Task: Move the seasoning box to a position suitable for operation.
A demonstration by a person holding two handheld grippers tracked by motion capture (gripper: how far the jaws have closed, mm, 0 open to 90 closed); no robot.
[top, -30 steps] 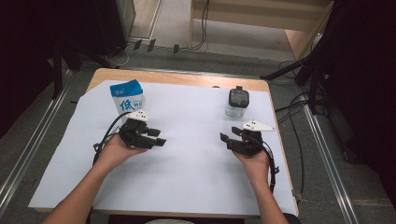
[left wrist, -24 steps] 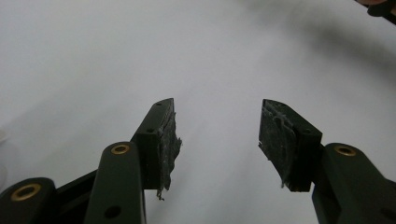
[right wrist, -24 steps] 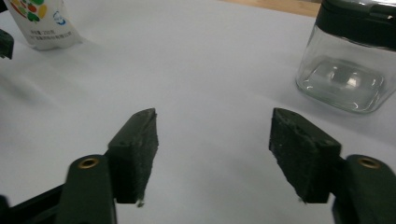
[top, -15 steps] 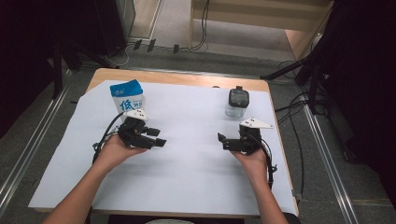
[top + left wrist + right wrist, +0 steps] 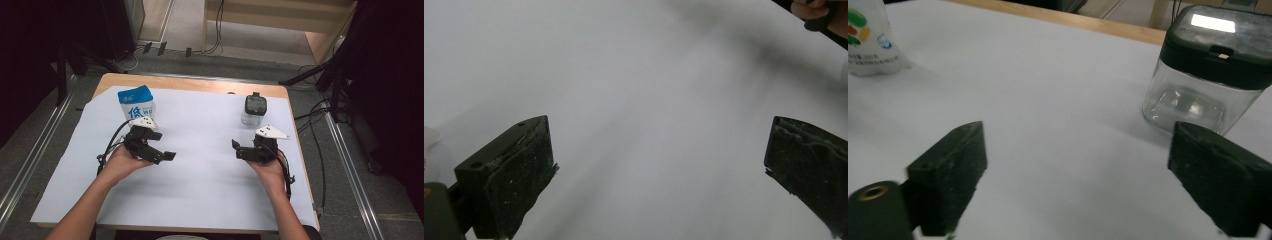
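White-papered wooden table (image 5: 200,82) mid-frame, grey floor (image 5: 30,150) around. Left gripper (image 5: 167,156) centre-left, right gripper (image 5: 235,146) centre-right, both hand-held low, jaws spread, empty.

Three cameras: one overhead, two riding low.

I'm looking forward and down on the whole worktop (image 5: 200,200) from above, while my right hand-held gripper (image 5: 1078,175) camera is skimming close toward the jar (image 5: 1215,65) and bag (image 5: 870,37), both shared overhead; the left one is facing near-blank sheet.
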